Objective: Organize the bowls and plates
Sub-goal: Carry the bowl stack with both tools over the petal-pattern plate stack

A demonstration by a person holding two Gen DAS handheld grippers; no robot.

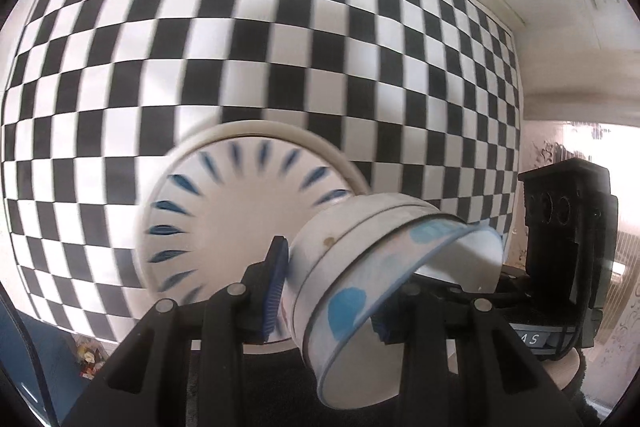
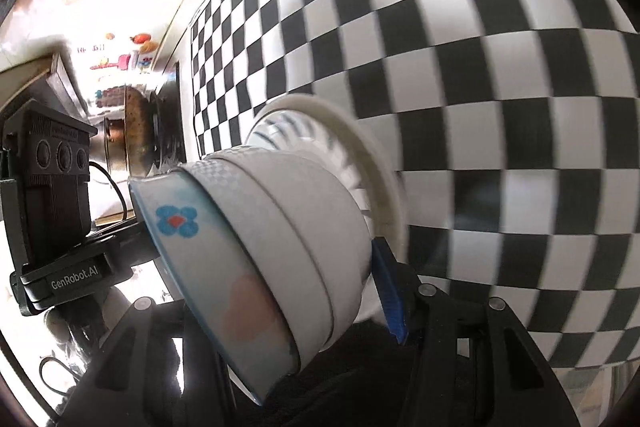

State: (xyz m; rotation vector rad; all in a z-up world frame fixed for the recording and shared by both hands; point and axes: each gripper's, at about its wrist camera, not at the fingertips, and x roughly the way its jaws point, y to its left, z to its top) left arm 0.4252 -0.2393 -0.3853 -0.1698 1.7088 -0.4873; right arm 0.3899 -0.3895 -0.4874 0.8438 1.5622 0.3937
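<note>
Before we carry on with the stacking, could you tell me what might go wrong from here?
1. The bowl stack is held by both grippers, left and right; uneven motion could twist it loose.
2. The nested bowls look tilted, so the flower-print bowl might slide out.
3. The stack sits close to the blue-patterned plate and could knock it.

This looks like a home kitchen with a recording setup. A black-and-white checkerboard sheet (image 2: 460, 75) covers the work surface; beyond its far-left edge stand a dark metal pot (image 2: 138, 135) and colourful small items (image 2: 134, 61) on a bright wall.
</note>
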